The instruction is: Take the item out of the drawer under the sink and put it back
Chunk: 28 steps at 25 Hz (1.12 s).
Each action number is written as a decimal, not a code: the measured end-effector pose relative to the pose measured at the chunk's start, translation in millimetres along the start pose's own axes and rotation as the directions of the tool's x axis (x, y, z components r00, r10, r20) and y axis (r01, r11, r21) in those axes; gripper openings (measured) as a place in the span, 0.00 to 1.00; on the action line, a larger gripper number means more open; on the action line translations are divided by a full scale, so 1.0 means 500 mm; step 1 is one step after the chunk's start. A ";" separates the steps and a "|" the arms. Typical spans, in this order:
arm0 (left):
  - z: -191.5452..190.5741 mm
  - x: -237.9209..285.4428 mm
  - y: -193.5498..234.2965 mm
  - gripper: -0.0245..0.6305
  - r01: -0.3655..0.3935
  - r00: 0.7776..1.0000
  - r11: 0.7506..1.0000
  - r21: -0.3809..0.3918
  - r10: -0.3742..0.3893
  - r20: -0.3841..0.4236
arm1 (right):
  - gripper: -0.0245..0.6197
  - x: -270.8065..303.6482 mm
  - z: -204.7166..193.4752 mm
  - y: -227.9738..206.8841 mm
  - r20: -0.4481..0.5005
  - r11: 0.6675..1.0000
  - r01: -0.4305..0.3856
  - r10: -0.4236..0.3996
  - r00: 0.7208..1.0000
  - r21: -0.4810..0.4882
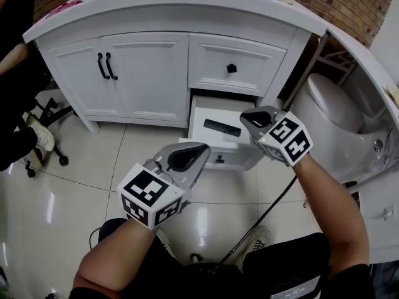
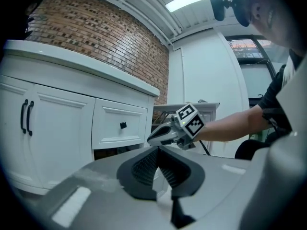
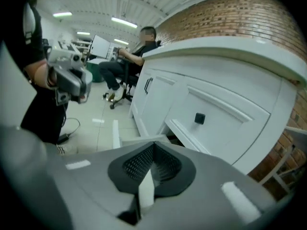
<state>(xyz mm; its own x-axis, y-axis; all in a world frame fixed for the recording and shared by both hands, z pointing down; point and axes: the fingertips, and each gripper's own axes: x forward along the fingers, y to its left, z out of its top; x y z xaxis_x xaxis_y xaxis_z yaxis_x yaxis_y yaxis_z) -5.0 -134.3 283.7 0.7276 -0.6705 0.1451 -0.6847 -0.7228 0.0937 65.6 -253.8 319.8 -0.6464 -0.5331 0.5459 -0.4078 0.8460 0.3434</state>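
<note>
At the far left a seated person's shoe [image 1: 42, 137] is resting on the tiled floor [image 1: 81, 192] beside a wheeled chair base [image 1: 47, 157]. Next comes the white vanity [image 1: 156, 17], its double doors [image 1: 118, 76] standing closed with two black handles. The left gripper [image 1: 198, 153] is hanging low in front of the vanity, its jaws pressed together with nothing between them. Just past its tip, the lower drawer [image 1: 201, 118] is standing pulled out beneath a closed upper drawer [image 1: 232, 68] with a black knob. The item [image 1: 222, 128], a slim dark bar, is lying flat inside the open drawer, apart from both grippers. The right gripper [image 1: 248, 120] is hovering over the drawer's right side, its jaws also together and gripping nothing. A white toilet [image 1: 336, 114] is sitting at the far right
</note>
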 end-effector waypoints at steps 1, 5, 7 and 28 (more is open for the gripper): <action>0.002 -0.001 -0.004 0.05 0.007 1.000 1.000 -0.005 -0.007 0.004 | 0.05 -0.029 0.017 0.017 0.051 0.999 -0.011 0.009 0.999 0.046; 0.016 -0.008 -0.014 0.05 0.023 0.999 1.000 -0.013 -0.023 0.030 | 0.05 -0.138 0.064 0.081 0.234 0.962 -0.082 0.019 0.972 0.260; 0.021 -0.012 -0.021 0.05 0.031 0.999 0.999 -0.010 -0.031 0.037 | 0.05 -0.190 0.075 0.091 0.293 0.926 -0.098 -0.014 0.956 0.364; 0.031 -0.047 -0.072 0.05 0.048 0.998 0.998 0.032 -0.049 0.029 | 0.05 -0.276 -0.005 0.193 0.260 0.893 -0.037 -0.091 0.961 0.449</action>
<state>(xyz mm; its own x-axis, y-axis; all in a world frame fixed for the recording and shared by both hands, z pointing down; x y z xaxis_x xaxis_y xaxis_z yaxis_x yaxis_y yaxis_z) 3.1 -95.3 261.4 0.7611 -0.6390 0.1115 -0.6474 -0.7590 0.0693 117.1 -98.5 279.8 -0.7522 -0.5895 0.2944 -0.6296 0.7748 -0.0572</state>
